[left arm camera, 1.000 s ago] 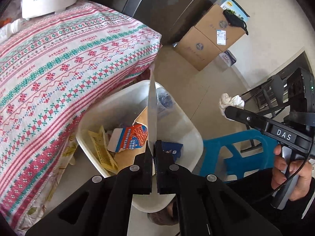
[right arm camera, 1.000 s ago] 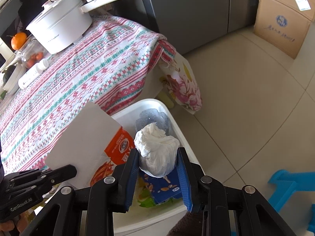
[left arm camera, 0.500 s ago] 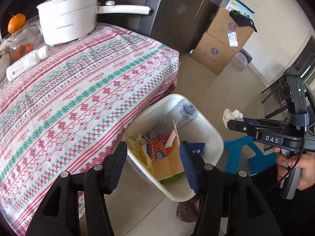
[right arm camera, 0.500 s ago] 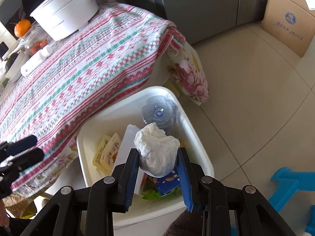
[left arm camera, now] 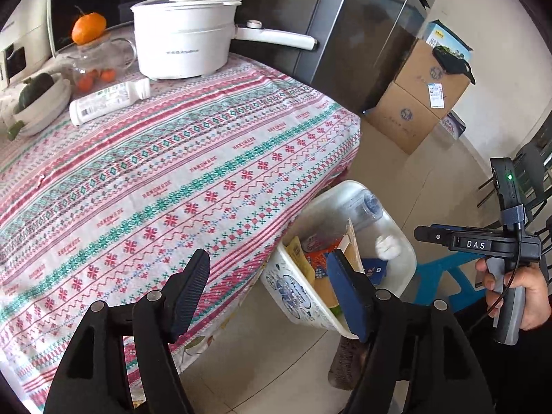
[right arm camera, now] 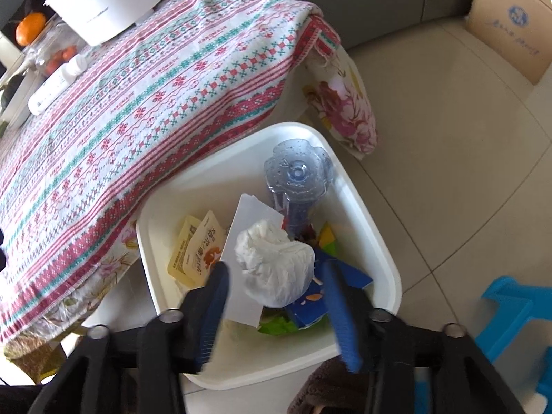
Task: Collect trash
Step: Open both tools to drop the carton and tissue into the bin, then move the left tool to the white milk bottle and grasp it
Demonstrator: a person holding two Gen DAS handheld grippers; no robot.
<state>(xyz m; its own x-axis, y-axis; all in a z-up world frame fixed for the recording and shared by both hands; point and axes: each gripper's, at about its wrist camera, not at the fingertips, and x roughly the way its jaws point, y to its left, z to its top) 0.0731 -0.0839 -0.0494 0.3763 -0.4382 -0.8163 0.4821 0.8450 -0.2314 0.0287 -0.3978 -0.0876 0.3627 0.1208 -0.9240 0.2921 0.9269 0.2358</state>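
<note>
A white trash bin point(right arm camera: 376, 241) stands on the floor beside the table; it also shows in the left wrist view point(left arm camera: 403, 241). It holds a clear plastic bottle point(right arm camera: 296, 176), sauce packets point(right arm camera: 198, 248), a white card point(right arm camera: 248, 238) and a blue carton point(right arm camera: 310, 300). My right gripper point(right arm camera: 276, 300) is open above the bin, and a crumpled white tissue point(right arm camera: 276, 269) sits between its spread fingers, free of both pads. In the left wrist view the tissue point(left arm camera: 388, 246) is over the bin. My left gripper point(left arm camera: 269, 293) is open and empty over the table edge.
The table has a striped patterned cloth point(left arm camera: 172, 179) with a white pot point(left arm camera: 183, 41), a white bottle point(left arm camera: 107, 101), an orange point(left arm camera: 88, 27) and a bowl point(left arm camera: 38, 103). Cardboard boxes point(left arm camera: 421, 103) stand by the fridge. A blue stool point(right arm camera: 510, 317) is right of the bin.
My right gripper opened and let go of the tissue, which is dropping into the bin. My left gripper released the card into the bin, opened wide and drew back over the table.
</note>
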